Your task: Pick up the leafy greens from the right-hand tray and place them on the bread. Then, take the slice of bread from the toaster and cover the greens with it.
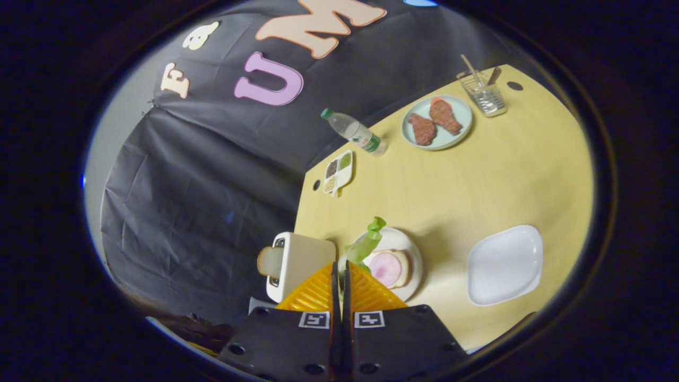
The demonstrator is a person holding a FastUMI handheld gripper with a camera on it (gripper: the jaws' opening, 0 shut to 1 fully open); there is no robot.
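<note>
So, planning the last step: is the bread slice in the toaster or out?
In: the tan bread slice sits in the white toaster's slot.

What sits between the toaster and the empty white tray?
In the gripper view: the round plate with ham-topped bread, and the greens pinched in the shut gripper.

The hand-held gripper (340,276) hides the near rim of the round plate (411,254) and the lower stem of the leafy greens (366,243), so whether its fingers pinch the stem is unclear. The divided dish's (338,172) contents are too small to identify.
</note>
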